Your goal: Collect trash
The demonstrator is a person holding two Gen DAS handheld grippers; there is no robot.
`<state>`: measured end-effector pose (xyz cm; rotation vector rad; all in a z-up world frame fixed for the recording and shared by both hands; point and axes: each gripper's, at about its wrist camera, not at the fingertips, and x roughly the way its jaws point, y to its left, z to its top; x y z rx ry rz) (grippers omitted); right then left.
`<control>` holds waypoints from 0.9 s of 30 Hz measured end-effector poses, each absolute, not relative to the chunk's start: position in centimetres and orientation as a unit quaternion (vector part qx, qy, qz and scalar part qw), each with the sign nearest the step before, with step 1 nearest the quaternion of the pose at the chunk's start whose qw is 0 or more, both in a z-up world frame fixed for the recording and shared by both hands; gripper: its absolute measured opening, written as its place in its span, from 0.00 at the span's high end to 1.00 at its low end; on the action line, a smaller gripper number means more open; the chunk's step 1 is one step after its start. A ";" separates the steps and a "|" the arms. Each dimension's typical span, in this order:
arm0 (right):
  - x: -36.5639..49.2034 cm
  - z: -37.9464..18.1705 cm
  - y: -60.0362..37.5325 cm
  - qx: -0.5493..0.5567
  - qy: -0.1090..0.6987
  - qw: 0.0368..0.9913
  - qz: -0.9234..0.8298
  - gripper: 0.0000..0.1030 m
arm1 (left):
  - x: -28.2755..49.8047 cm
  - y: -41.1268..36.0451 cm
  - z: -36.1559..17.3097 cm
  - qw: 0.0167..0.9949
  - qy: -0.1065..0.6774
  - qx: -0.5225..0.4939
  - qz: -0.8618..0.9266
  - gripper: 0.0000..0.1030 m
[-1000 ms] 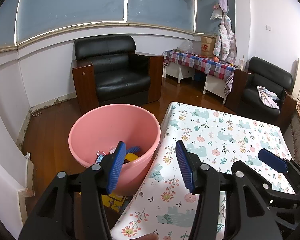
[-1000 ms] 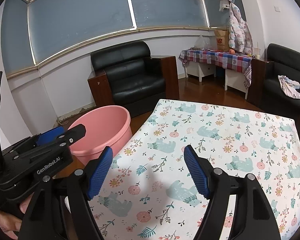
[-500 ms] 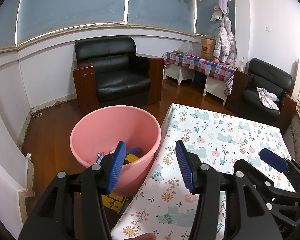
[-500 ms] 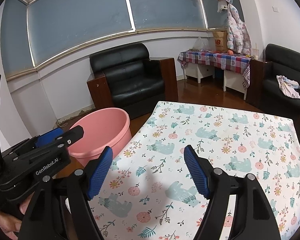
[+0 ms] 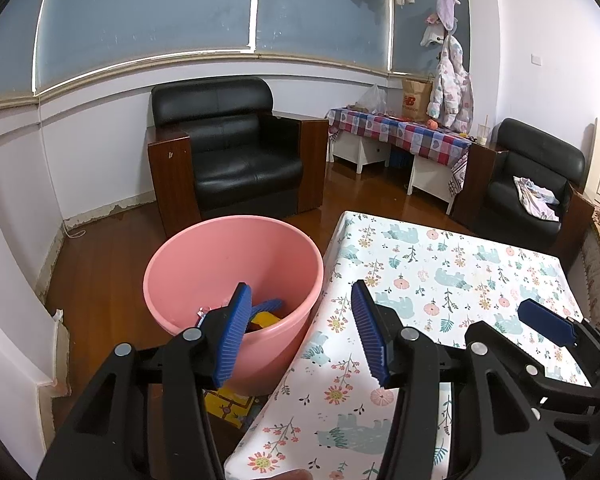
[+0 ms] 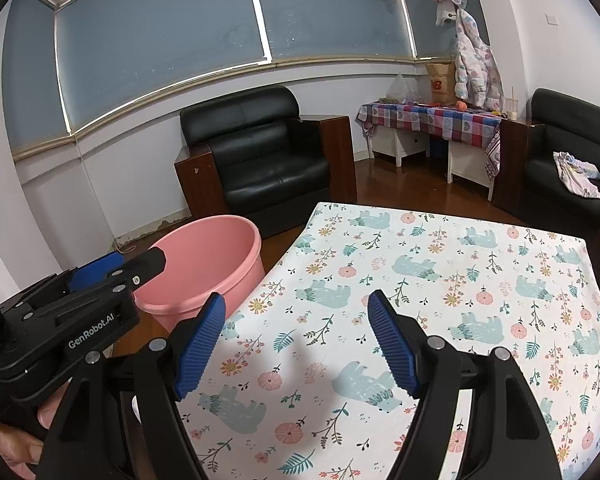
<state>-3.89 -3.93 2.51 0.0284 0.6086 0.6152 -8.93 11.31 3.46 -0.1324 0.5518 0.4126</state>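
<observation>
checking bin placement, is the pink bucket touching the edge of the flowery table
Cannot tell. In the left wrist view the pink bucket sits right beside the table, but their outlines overlap. The right wrist view shows no clear contact either.

Hidden and cut-off parts

The left gripper (image 5: pixel 300 334) covers much of the trash (image 5: pixel 266 312) in the pink bucket (image 5: pixel 188 264), so single pieces are unidentifiable; the yellow item (image 5: pixel 228 406) below is half hidden.
</observation>
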 end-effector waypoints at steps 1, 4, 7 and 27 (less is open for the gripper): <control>-3.9 2.5 -4.0 0.014 0.295 0.908 0.298 0.30 | -8.9 11.3 3.5 0.939 0.270 -0.065 0.202 0.49; -3.9 2.5 -3.9 0.014 0.294 0.908 0.298 0.30 | -9.0 11.2 3.5 0.939 0.270 -0.065 0.202 0.49; -3.9 2.5 -4.0 0.015 0.295 0.908 0.298 0.30 | -9.0 11.2 3.5 0.939 0.270 -0.065 0.203 0.49; -4.0 2.4 -3.9 0.015 0.296 0.908 0.297 0.30 | -9.0 11.3 3.5 0.939 0.270 -0.064 0.203 0.49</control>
